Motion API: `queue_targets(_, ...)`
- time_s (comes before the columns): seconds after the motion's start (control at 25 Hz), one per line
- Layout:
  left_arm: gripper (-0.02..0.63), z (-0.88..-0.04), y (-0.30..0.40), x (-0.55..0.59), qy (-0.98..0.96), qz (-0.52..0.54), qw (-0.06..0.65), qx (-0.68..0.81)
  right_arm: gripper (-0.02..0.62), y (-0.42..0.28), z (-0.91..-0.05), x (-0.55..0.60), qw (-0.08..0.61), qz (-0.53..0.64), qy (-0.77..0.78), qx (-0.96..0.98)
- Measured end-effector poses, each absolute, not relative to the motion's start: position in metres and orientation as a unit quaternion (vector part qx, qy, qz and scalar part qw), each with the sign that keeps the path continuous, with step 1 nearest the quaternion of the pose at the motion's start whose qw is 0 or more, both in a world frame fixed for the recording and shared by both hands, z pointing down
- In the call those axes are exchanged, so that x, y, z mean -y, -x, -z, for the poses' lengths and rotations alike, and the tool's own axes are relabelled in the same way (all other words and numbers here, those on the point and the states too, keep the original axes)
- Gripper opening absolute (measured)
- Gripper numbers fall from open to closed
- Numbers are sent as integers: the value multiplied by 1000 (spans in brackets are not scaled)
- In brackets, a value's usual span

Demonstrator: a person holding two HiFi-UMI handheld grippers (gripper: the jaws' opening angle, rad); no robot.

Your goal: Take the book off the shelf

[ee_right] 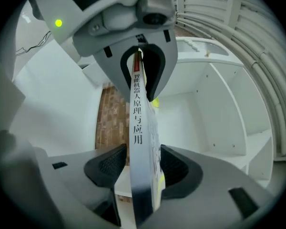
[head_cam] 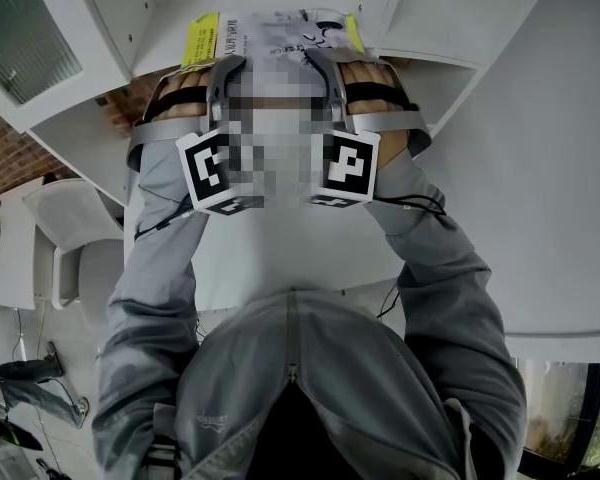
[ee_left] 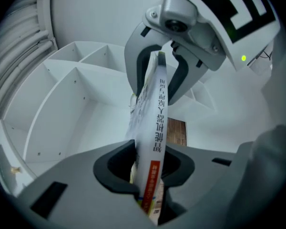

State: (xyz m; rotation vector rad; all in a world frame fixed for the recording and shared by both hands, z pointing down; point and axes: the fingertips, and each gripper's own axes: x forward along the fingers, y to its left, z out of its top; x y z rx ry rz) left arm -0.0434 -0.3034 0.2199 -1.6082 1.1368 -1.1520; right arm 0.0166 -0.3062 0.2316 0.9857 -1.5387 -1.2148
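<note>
A thin white book [head_cam: 205,40] with yellow edges and black print on its spine is held up in front of the white shelf [head_cam: 110,28], one gripper at each end. My left gripper [head_cam: 225,68] is at its left end. In the left gripper view its pads press on the book [ee_left: 155,128], so the left gripper [ee_left: 148,168] is shut on it. My right gripper [head_cam: 325,66] is at the right end. In the right gripper view the book [ee_right: 138,123] stands between wide jaws of the right gripper [ee_right: 138,163], with a gap on each side.
White shelf compartments [ee_left: 76,94] lie behind the book, and more of the shelf [ee_right: 219,104] shows at the right. A brick wall [ee_right: 112,118] is behind it. A white chair [head_cam: 70,228] stands low left, and a white round surface [head_cam: 560,218] is at the right.
</note>
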Motion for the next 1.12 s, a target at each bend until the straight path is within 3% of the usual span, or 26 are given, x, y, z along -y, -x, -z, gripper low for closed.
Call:
queue_targets(0.12, 103, -222, 42, 294, 637, 463, 415, -456, 216, -15, -233, 308, 446, 495, -409, 623)
queue_targets(0.2, 103, -226, 41, 289, 635, 464, 417, -455, 127, -14, -231, 306, 437, 504, -419, 616)
queue_targets(0.28, 103, -228, 43, 285, 633, 462, 421, -457, 101, -12, -232, 302, 437, 509, -420, 610)
queue_targets(0.88, 89, -252, 46, 240, 616, 476, 446, -441, 81, -7, -263, 255, 437, 515, -390, 627)
queue_targets(1.12, 86, -305, 52, 236, 644, 498, 406, -415, 81, -2, -314, 251, 460, 489, -361, 647)
